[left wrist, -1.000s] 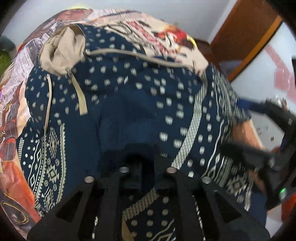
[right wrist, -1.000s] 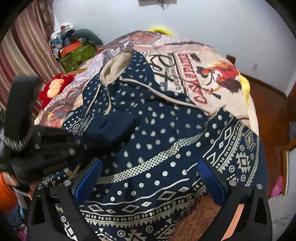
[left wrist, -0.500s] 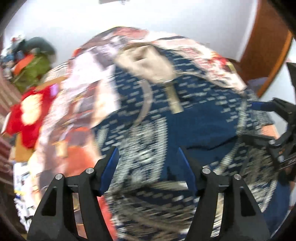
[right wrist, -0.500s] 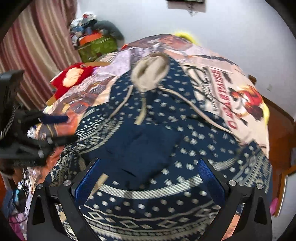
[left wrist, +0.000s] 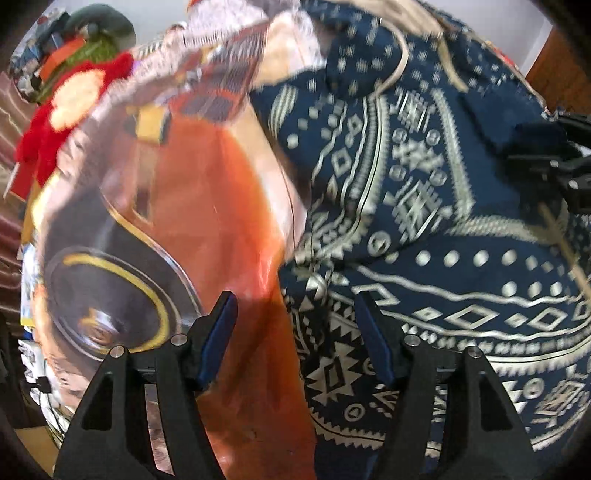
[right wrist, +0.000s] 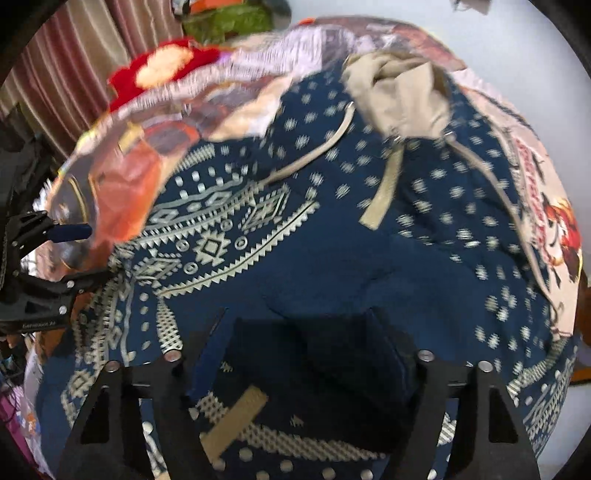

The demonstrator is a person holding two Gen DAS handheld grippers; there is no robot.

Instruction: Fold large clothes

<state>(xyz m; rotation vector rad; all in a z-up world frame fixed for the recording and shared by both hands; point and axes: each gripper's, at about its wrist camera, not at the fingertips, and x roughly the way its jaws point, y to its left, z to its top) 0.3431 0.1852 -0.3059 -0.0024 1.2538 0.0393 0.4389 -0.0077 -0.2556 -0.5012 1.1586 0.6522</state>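
Observation:
A navy hoodie with cream patterns (right wrist: 332,229) lies spread on a bed, its beige-lined hood (right wrist: 399,92) at the far end. My left gripper (left wrist: 295,325) is open and empty, hovering at the hoodie's left edge (left wrist: 406,258) where it meets the bedspread. My right gripper (right wrist: 306,350) is open, its fingers either side of a plain navy fold of the hoodie near the hem. The left gripper also shows in the right wrist view (right wrist: 55,258), and the right gripper in the left wrist view (left wrist: 554,158).
A printed orange and cream bedspread (left wrist: 184,206) covers the bed. A red plush toy (left wrist: 70,99) and a green pile (right wrist: 229,22) lie at the far left. Striped curtains (right wrist: 74,59) hang at left. A white wall stands behind the bed.
My left gripper let go of the hoodie, opened and swung left to its edge. My right gripper moved forward and lower over the navy fold, still open.

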